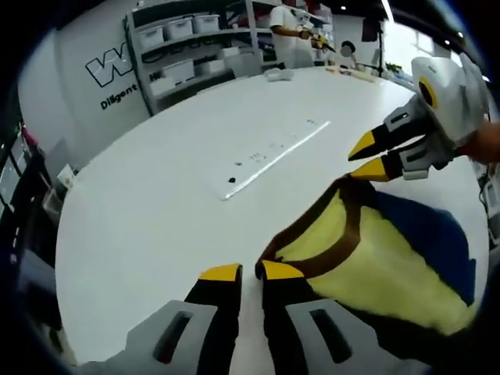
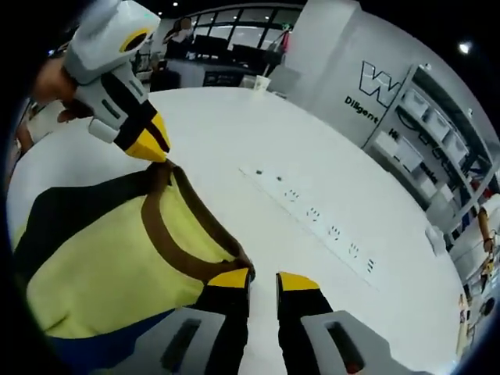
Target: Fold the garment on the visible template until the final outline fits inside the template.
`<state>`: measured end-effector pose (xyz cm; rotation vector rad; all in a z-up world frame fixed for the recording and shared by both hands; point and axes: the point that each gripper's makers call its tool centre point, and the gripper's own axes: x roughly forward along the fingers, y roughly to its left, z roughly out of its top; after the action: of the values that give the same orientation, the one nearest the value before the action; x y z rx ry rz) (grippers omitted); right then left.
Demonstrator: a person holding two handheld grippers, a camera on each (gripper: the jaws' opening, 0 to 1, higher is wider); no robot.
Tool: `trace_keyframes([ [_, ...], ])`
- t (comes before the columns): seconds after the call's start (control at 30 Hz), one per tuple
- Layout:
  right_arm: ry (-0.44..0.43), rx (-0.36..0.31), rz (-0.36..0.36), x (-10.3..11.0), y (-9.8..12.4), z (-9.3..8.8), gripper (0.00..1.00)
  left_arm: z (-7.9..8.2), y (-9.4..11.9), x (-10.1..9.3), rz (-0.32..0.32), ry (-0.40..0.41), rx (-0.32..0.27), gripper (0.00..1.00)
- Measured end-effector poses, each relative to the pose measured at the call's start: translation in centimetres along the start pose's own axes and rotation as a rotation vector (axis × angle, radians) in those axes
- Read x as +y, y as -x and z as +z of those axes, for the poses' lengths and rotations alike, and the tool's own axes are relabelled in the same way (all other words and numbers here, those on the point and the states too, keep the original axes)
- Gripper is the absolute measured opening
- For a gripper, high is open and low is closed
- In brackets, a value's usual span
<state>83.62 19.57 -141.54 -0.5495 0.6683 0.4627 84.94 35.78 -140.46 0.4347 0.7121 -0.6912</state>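
The left gripper (image 1: 251,272), black with yellow tips, sits low at a corner of the yellow garment with brown trim and a dark blue panel (image 1: 375,258); its jaws stand a little apart, one tip touching the brown edge, and whether they pinch cloth I cannot tell. The right gripper (image 2: 264,280), seen in its own view, has one yellow tip on the brown trim at another corner, jaws likewise slightly apart, grip unclear. In the left gripper view it comes in from the right with its tips at the garment's far corner. The garment lies partly bunched on the white round table (image 1: 156,195), near both grippers. A pale strip with small dark marks (image 2: 320,215) lies flat on the table just beyond it. Grey shelves with white bins (image 1: 176,47) stand far behind.
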Motion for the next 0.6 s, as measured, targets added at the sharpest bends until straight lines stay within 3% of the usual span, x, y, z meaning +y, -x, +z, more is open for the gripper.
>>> trace_keyframes([
  [0.23,-0.054,-0.021,-0.010,-1.3,1.8,0.0,0.13,-0.3,1.8,0.7,0.024,0.004,-0.002,0.12],
  [0.6,-0.088,-0.065,0.009,-1.1,4.5,1.3,0.29,0.6,5.0,0.1,0.029,-0.006,-0.025,0.17],
])
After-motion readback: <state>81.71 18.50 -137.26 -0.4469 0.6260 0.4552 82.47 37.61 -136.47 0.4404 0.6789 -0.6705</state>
